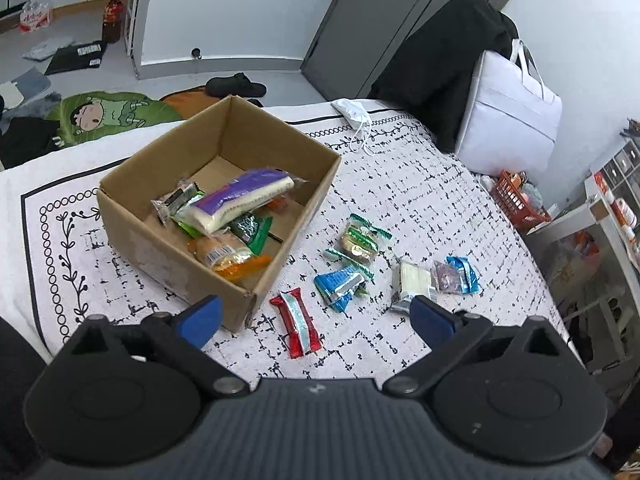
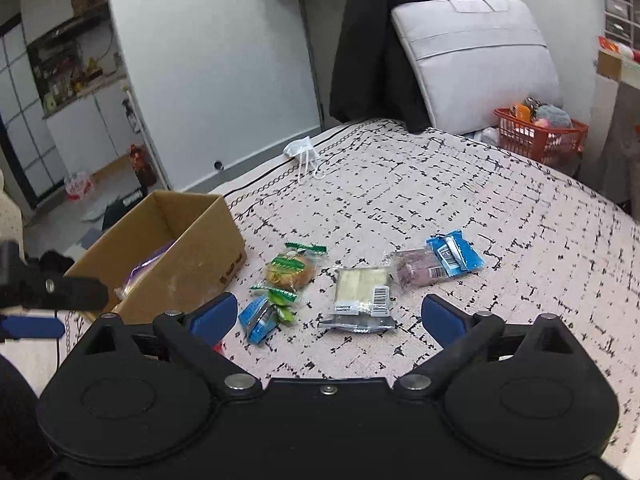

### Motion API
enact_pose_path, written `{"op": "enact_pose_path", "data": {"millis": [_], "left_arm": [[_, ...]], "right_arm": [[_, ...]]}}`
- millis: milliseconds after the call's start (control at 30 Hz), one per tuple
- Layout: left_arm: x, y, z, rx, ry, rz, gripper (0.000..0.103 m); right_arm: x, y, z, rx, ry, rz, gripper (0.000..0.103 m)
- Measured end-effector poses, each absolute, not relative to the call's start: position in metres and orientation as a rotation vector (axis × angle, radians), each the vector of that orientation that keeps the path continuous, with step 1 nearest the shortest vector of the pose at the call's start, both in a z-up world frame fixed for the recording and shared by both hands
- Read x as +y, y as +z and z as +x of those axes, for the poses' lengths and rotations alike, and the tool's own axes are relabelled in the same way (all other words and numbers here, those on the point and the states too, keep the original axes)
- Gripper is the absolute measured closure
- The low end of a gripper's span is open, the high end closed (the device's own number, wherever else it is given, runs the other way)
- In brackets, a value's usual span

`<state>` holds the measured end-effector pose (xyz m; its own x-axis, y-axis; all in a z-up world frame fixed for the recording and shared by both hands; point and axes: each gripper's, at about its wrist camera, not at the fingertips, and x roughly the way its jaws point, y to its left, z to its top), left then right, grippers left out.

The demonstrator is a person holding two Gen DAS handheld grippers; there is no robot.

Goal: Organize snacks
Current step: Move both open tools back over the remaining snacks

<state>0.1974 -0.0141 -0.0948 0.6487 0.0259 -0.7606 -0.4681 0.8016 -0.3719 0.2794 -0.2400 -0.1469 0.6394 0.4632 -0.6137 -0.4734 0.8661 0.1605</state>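
An open cardboard box (image 1: 168, 256) (image 2: 192, 256) on the patterned cloth holds several snacks, a purple-and-white pack (image 1: 240, 200) on top. Loose snacks lie right of it: a red bar (image 1: 296, 322), a blue packet (image 1: 339, 285) (image 2: 258, 316), a green-wrapped cake (image 1: 360, 242) (image 2: 290, 270), a clear pack of white pieces (image 1: 412, 280) (image 2: 362, 294), a purple sweet (image 2: 418, 270) and a blue wrapper (image 1: 463, 274) (image 2: 454, 256). My left gripper (image 1: 316, 320) is open above the red bar. My right gripper (image 2: 326, 314) is open over the clear pack, touching nothing.
A face mask (image 1: 354, 114) (image 2: 302, 148) lies at the cloth's far edge. A white bag (image 1: 508, 120) (image 2: 476, 64) and a black garment (image 2: 372, 52) stand behind. A red basket (image 2: 538, 136) sits to the right. The left gripper shows at the right view's left edge (image 2: 44, 300).
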Motion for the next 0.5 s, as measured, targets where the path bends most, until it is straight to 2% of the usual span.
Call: {"op": "enact_pose_path", "data": {"millis": [133, 267, 367, 500], "left_arm": [[-0.024, -0.102, 0.198, 0.808, 0.315, -0.579, 0.01], [-0.033, -0.114, 0.202, 0.817, 0.332, -0.579, 0.024], [-0.037, -0.124, 0.205, 0.821, 0.35, -0.586, 0.03], [-0.04, -0.141, 0.21, 0.83, 0.378, -0.603, 0.033]], "right_arm": [[-0.248, -0.16, 0.282, 0.695, 0.543, -0.01, 0.009], [-0.249, -0.171, 0.287, 0.718, 0.548, -0.069, 0.014], [-0.248, -0.175, 0.287, 0.725, 0.553, -0.084, 0.018], [-0.243, -0.173, 0.285, 0.728, 0.584, -0.099, 0.02]]}}
